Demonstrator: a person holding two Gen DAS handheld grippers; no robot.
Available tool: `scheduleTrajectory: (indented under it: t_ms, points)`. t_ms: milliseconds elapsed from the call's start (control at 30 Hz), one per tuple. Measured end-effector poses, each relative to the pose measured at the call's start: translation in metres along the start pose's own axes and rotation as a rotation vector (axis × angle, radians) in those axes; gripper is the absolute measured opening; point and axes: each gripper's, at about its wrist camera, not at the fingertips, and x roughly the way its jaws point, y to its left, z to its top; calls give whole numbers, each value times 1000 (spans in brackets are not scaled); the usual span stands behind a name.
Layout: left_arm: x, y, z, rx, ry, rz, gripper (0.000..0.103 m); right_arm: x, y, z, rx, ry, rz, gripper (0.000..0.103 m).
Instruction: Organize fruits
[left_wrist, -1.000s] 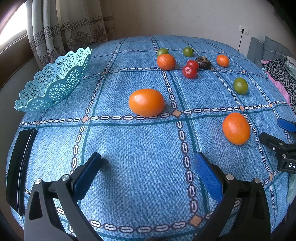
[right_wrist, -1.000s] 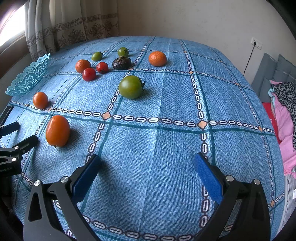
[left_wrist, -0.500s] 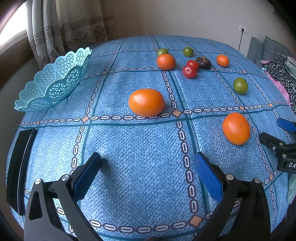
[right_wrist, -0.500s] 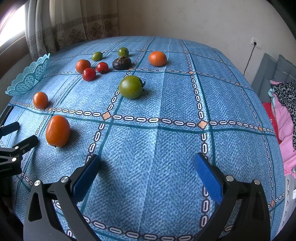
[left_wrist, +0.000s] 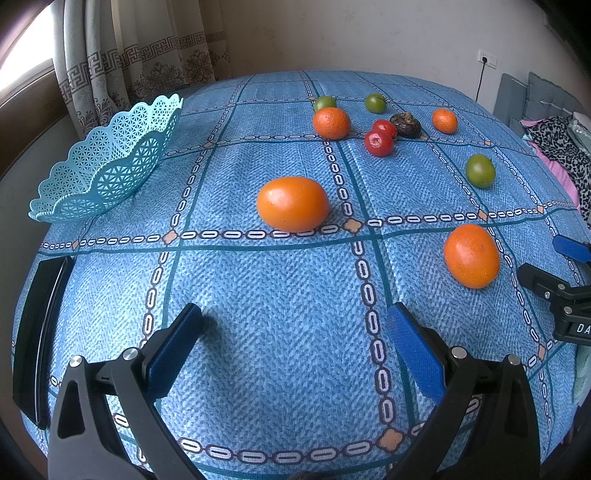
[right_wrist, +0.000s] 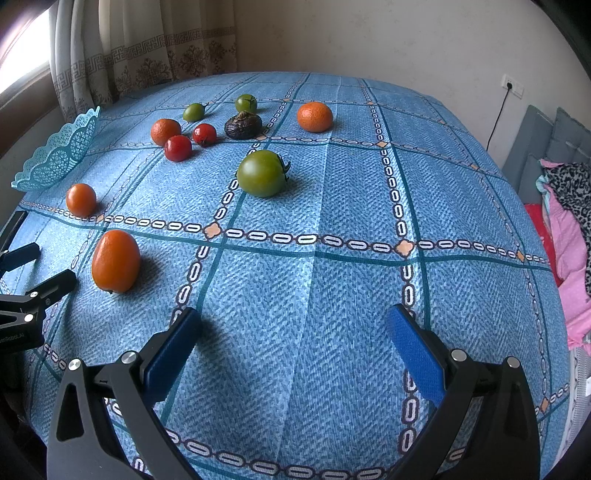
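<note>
Left tongs (left_wrist: 295, 343) and right tongs (right_wrist: 295, 343) both stand wide open and empty, low over the worktop (left_wrist: 280, 295), ready to straddle a fruit. The large orange fruit (left_wrist: 292, 203) lies just ahead of the left tongs; the basket (left_wrist: 107, 166), empty, waits at the worktop's left edge.
</note>
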Motion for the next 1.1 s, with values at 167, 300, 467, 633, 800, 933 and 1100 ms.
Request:
scheduleTrajectory:
  t_ms: [167, 300, 467, 633, 800, 933, 1100]
  points:
    - [0, 0, 0, 0, 0, 0, 101, 1, 2, 1, 0, 1, 1, 98]
    - [0, 0, 0, 0, 0, 0, 101, 1, 2, 1, 0, 1, 1, 98]
    - [0, 0, 0, 0, 0, 0, 101, 1, 1, 1, 0, 1, 1, 98]
    - [0, 0, 0, -2, 3, -4, 101, 2, 1, 1, -15, 11, 8, 98]
    - [1, 1, 0, -1, 2, -3, 101, 0, 3, -1, -39, 18, 21, 98]
    - [0, 1, 0, -2, 3, -4, 101, -2, 2, -4, -38, 15, 20, 98]
    - [0, 3, 1, 3, 10, -15, 101, -5, 1, -6, -34, 11, 23, 98]
